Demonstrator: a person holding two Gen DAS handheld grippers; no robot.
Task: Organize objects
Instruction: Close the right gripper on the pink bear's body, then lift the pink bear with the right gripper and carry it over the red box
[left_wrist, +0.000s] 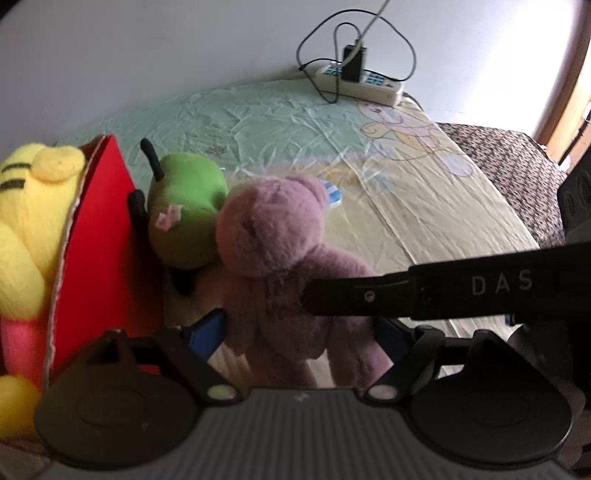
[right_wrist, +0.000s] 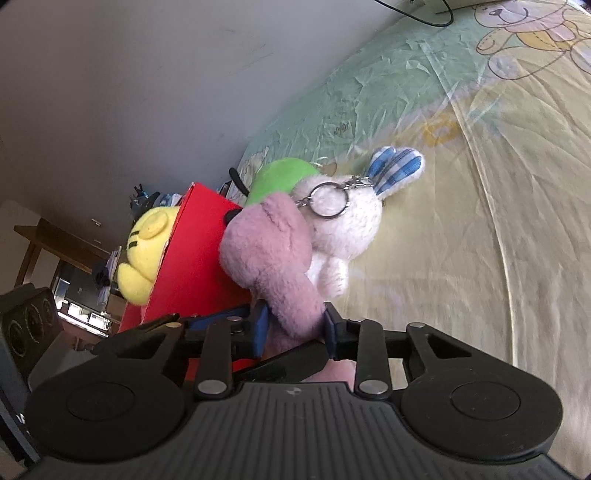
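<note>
**Purple bear pinched beside red box**

At frame left, a yellow plush (left_wrist: 26, 229) sits inside the red box (left_wrist: 99, 251). At centre, the purple bear (left_wrist: 273, 240) lies on the bed (left_wrist: 424, 206) against a green plush (left_wrist: 184, 206). Left tool (left_wrist: 299, 332) spread around the bear; right tool (right_wrist: 295, 325) pinching its body.

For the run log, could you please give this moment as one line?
right gripper: shut on purple bear | left gripper: open around bear | red box: holds yellow plush
</note>
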